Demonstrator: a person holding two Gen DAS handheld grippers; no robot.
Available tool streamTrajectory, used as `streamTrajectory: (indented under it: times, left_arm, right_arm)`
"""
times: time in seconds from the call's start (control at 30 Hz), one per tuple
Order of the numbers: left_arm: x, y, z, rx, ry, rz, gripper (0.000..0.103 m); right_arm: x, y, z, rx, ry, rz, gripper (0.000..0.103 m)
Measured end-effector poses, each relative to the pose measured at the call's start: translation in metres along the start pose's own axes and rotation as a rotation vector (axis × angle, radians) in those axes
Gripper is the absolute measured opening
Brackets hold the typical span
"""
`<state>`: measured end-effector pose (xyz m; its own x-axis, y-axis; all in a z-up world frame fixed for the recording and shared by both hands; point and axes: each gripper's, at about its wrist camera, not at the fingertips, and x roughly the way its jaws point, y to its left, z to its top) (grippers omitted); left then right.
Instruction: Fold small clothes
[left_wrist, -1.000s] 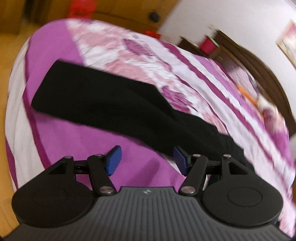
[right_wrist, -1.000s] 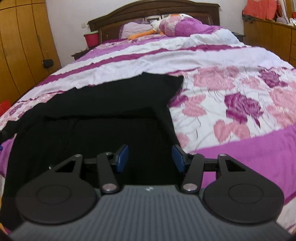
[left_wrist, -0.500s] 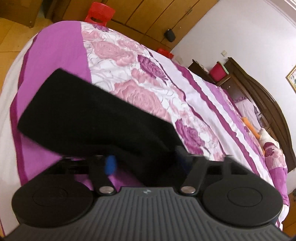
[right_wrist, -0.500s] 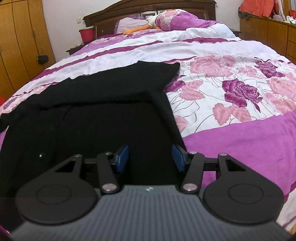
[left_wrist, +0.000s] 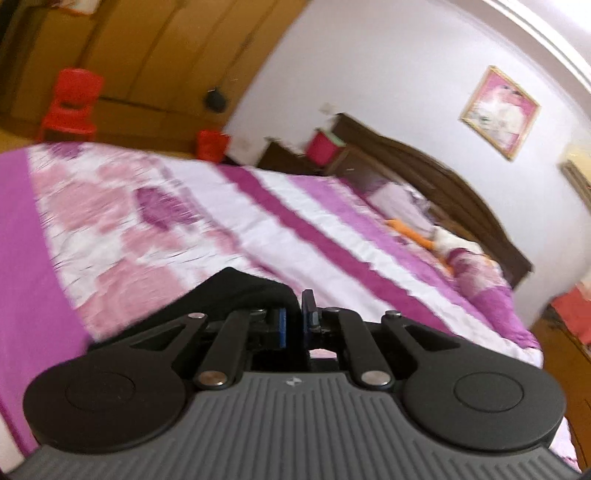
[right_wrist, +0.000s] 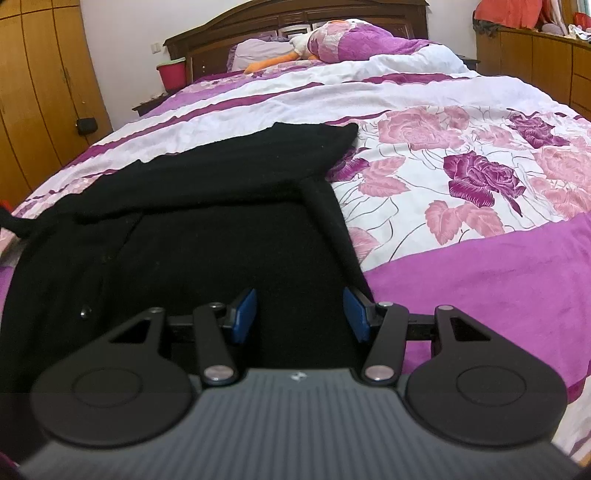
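left wrist: left gripper (left_wrist: 291, 321) pinching sleeve (left_wrist: 236, 291), jaws just closed, raised off bed (left_wrist: 332, 221) | right wrist: right gripper (right_wrist: 301, 314) spread over cardigan (right_wrist: 207, 243) mid-bed, gripping nothing | risk: thin pinch, sleeve slipping mid-fold, bunching

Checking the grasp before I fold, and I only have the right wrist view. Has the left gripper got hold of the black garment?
Observer: Yes. The left gripper has just been closing its jaws and is now shut on a bunched edge of the black garment.
Operator: Is that edge flat on the bed?
Observer: It looks lifted. The fabric peaks at the pads, and the quilt shows behind it.
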<state>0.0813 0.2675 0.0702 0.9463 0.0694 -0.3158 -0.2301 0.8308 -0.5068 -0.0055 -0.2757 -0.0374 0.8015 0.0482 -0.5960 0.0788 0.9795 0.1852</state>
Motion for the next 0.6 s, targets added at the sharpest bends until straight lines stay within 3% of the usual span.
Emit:
streamTrajectory:
  times: [0.2, 0.37, 0.47, 0.6]
  left_arm:
    - [-0.016, -0.072, 0.002, 0.084, -0.019, -0.176, 0.008]
    - [-0.022, -0.140, -0.019, 0.184, 0.017, -0.327, 0.008]
    - [-0.016, -0.179, -0.050, 0.273, 0.055, -0.363, 0.008]
    - [0.008, -0.205, -0.092, 0.276, 0.181, -0.378, 0.008]
  right_arm:
    - [0.000, -0.002, -0.001, 0.019, -0.003, 0.009, 0.054]
    - [0.000, -0.002, -0.002, 0.017, -0.006, 0.012, 0.054]
    - [0.001, -0.004, -0.003, 0.024, -0.006, 0.018, 0.054]
    - [0.002, -0.006, 0.001, 0.054, 0.009, 0.020, 0.054]
